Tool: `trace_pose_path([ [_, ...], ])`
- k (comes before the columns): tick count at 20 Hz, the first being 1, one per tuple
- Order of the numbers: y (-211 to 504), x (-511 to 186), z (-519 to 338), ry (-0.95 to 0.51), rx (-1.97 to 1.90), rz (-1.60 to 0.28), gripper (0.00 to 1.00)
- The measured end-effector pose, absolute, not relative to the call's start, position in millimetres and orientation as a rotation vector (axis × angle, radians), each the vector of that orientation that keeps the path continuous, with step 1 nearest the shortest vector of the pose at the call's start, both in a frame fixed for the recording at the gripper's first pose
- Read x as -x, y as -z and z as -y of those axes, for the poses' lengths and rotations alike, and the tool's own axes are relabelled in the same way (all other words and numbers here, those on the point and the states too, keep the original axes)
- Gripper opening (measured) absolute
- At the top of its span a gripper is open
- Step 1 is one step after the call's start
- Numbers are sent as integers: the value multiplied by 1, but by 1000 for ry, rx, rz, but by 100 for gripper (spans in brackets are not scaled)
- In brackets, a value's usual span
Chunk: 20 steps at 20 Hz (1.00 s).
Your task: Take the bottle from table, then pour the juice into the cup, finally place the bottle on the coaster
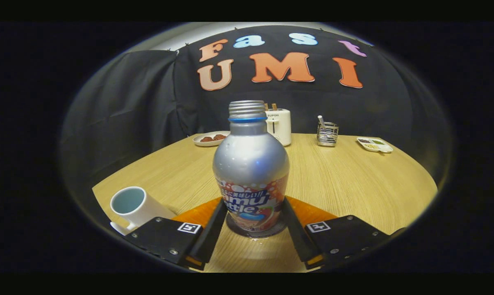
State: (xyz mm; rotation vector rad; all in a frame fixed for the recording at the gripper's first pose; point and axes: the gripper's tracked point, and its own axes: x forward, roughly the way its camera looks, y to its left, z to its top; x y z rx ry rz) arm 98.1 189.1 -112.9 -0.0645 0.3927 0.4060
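Observation:
A silver bottle [251, 164] with a printed label and an uncapped threaded neck stands upright on a dark round coaster [267, 234]. My gripper [255, 205] holds it low on the label, with one finger against each side, shut on the bottle. A white cup [128, 203] with a pale blue inside stands on the table just left of my left finger, its handle toward me. I cannot tell what is in the cup.
The round wooden table [345, 184] stretches beyond the bottle. At its far side stand a plate of dark food [210, 138], a white toaster [279, 125], a wire holder with utensils [327, 133] and a small divided dish [374, 144].

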Motion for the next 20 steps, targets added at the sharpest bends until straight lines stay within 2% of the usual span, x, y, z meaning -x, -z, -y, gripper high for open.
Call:
trace_pose_path([
  [3,113,-93,-188,-403,52,-398,81],
  [6,104,-87,-180,-386,42,-381,98],
  [11,71,-70,-151,-358,26,-308,98],
  [20,-8,-39,-42,-114,27,-125,98],
])
